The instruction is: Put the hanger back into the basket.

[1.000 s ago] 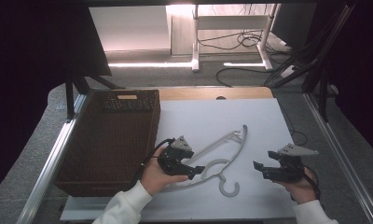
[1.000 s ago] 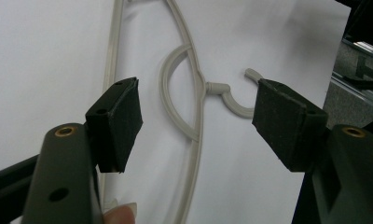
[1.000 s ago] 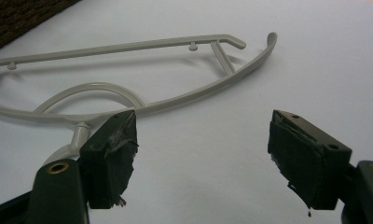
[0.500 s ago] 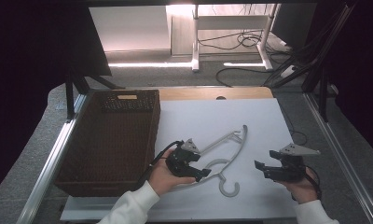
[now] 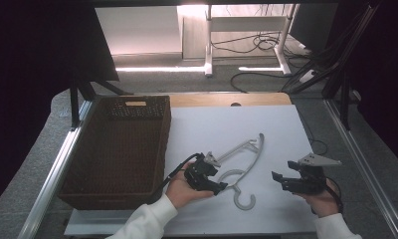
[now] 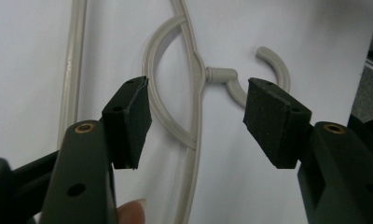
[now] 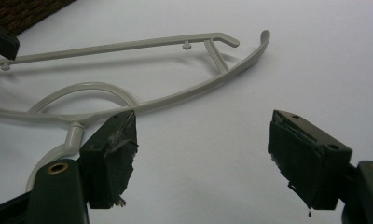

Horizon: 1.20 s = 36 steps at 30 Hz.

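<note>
A pale grey plastic clothes hanger (image 5: 241, 164) lay flat on the white tabletop (image 5: 276, 129), hook toward the person, just right of a dark brown woven wicker basket (image 5: 118, 144). The left gripper (image 5: 210, 181) hovered over the hanger's neck, jaws spread wide and empty; in the left gripper view the hanger (image 6: 194, 93) showed between the two pads. The right gripper (image 5: 281, 180) sat well apart to the right, jaws likewise wide open, holding nothing, the hanger (image 7: 142, 100) lying beyond its left pad. White sleeves (image 5: 142, 221) entered from below.
</note>
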Motion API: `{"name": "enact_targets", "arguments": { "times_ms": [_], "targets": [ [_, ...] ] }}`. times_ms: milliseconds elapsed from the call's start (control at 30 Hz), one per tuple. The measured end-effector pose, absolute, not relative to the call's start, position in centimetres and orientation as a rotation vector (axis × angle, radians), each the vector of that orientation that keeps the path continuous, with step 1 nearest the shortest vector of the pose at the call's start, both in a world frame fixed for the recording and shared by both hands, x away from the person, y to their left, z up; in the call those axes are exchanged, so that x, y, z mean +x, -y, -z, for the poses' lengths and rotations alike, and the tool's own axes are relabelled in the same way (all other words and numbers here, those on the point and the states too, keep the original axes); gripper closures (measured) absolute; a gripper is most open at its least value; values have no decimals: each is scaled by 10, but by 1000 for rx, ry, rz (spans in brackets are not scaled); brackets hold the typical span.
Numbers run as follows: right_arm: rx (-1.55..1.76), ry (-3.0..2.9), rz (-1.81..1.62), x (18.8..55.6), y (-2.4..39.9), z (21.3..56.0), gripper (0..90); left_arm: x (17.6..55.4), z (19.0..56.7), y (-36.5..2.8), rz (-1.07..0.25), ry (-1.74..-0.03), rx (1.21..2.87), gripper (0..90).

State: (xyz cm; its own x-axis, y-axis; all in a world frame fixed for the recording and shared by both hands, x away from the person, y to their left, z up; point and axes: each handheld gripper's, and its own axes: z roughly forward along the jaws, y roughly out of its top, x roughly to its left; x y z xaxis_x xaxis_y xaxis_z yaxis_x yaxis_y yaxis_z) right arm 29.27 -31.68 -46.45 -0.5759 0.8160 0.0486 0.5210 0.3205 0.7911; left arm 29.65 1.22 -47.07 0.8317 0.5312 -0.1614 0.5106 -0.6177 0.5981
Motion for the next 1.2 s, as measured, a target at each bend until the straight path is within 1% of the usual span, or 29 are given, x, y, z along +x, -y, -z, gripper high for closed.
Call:
{"name": "enact_targets", "arguments": {
  "times_ms": [433,567,667,800,867,967,1100,1200],
  "targets": [
    [1187,-2234,-1130,293,317,465,246,299,484,-4,-25,-776,2408,469],
    [1190,-2235,-1127,293,318,466,246,298,491,-7,12,-798,2406,480],
    [1189,-2236,-1126,293,317,466,246,297,495,-8,21,-796,2432,481],
    [1188,-2236,-1126,293,317,466,246,296,499,-8,40,-814,2426,497],
    [1189,-2236,-1126,293,317,466,246,296,502,-9,48,-807,2454,508],
    [1190,-2236,-1125,293,317,466,246,295,505,-9,55,-811,2476,533],
    [1189,-2238,-1126,293,317,466,246,294,507,-7,57,-799,2501,592],
    [1188,-2236,-1125,293,318,466,246,293,506,-7,33,-789,2523,625]
  ]
}}
